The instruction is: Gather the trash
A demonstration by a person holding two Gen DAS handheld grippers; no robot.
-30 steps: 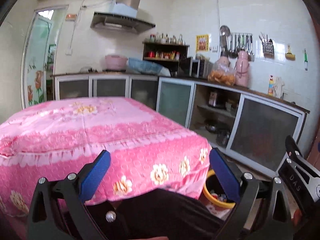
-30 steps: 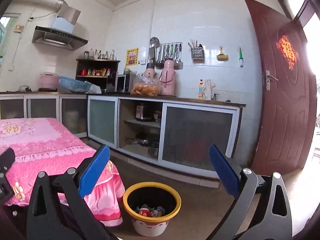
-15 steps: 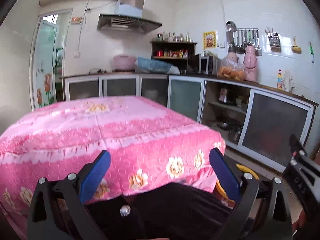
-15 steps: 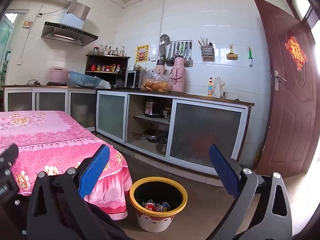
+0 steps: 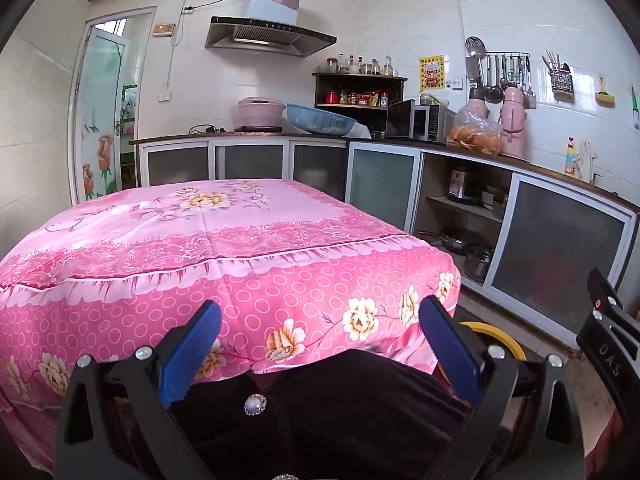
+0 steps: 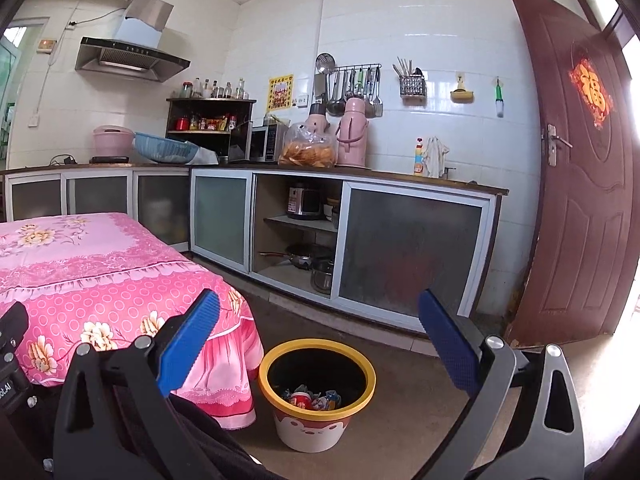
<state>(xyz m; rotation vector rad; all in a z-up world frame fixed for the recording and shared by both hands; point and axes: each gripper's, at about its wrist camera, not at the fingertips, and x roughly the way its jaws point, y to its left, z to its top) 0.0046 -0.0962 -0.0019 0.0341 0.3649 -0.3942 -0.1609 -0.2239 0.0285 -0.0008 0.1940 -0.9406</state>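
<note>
A: Nearest first. The left gripper (image 5: 320, 344) has its blue pads spread wide with nothing between them; below it lies dark clothing (image 5: 328, 408) with a pearl button, apparently the person's lap. The right gripper (image 6: 320, 336) is likewise wide apart and empty.

B: Change against the earlier frames?

A: Both views have risen and levelled. In the left view the top of the desk (image 5: 208, 216) under its pink floral cloth now shows fully, where a second ago mostly the hanging front edge filled the frame. In the right view the bin (image 6: 316, 392) has slid lower and a little further off, so that gripper has drawn up and back from it.

B: Meaning for the task?

A: Judgement only: wrappers and a can-like item (image 6: 308, 398) sit in the bin's bottom, and no loose trash shows on the desk top or on the visible floor. This reads as a pause after a drop, or near the end, with both grippers free.

B: Pose?

A: Both held low in front of the seated person, side by side, pointing forward and roughly level. The right one's edge shows at the far right of the left view.

B: Where's the bin exactly?

A: On the floor, just beside the desk's right corner, yellow rim, upright. Beyond it, the kitchen counter (image 6: 360, 172) with open shelving, then the tiled wall and brown door (image 6: 580, 200).
</note>
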